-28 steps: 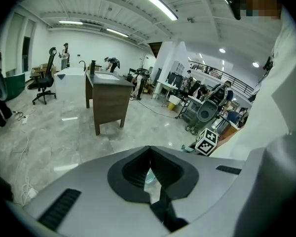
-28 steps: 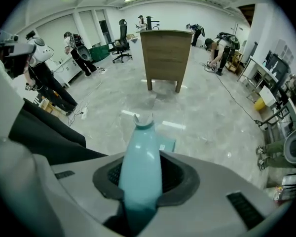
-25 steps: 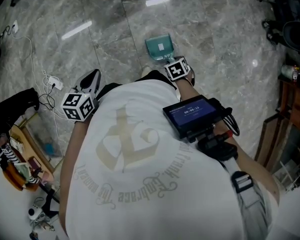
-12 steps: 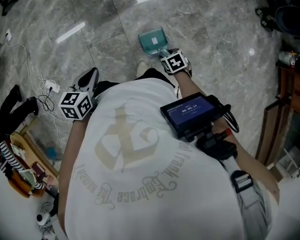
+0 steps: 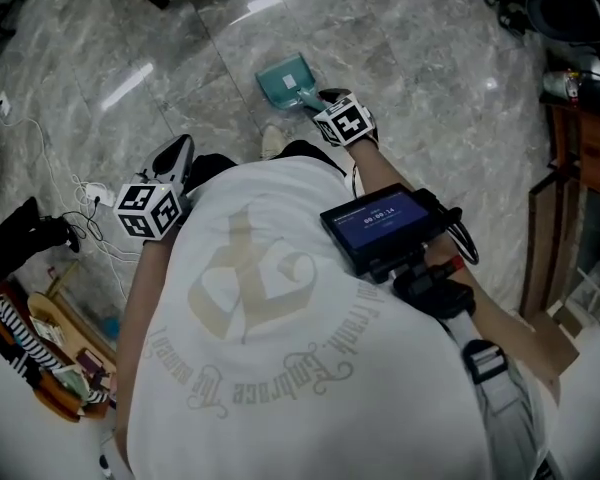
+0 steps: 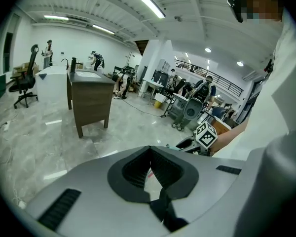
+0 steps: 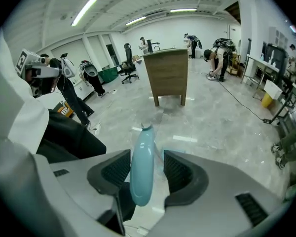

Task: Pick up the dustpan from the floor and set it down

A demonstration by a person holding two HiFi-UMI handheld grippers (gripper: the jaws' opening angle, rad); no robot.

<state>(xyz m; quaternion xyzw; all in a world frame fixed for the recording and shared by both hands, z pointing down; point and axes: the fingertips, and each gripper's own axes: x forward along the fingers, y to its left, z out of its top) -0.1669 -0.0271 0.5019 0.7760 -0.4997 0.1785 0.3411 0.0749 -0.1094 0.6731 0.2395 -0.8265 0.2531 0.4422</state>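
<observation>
A teal dustpan (image 5: 283, 78) lies on the grey marble floor ahead of the person's feet. Its handle (image 5: 313, 99) points back toward my right gripper (image 5: 325, 100). In the right gripper view the pale teal handle (image 7: 141, 164) stands between the jaws of the right gripper (image 7: 147, 171). They are opening: the handle sits by the left pad and a gap shows at the right pad. My left gripper (image 5: 182, 145) hangs by the person's left side, far from the dustpan. In its own view the left gripper (image 6: 150, 154) is shut on nothing.
A white power strip with cables (image 5: 92, 192) lies on the floor at the left. Wooden furniture (image 5: 565, 163) stands at the right edge and clutter (image 5: 50, 353) at the lower left. A wooden desk (image 7: 168, 75) stands farther off on the floor.
The right gripper and the dustpan have both shifted up and left in the head view, the gripper staying at the handle. The left gripper has barely moved.
</observation>
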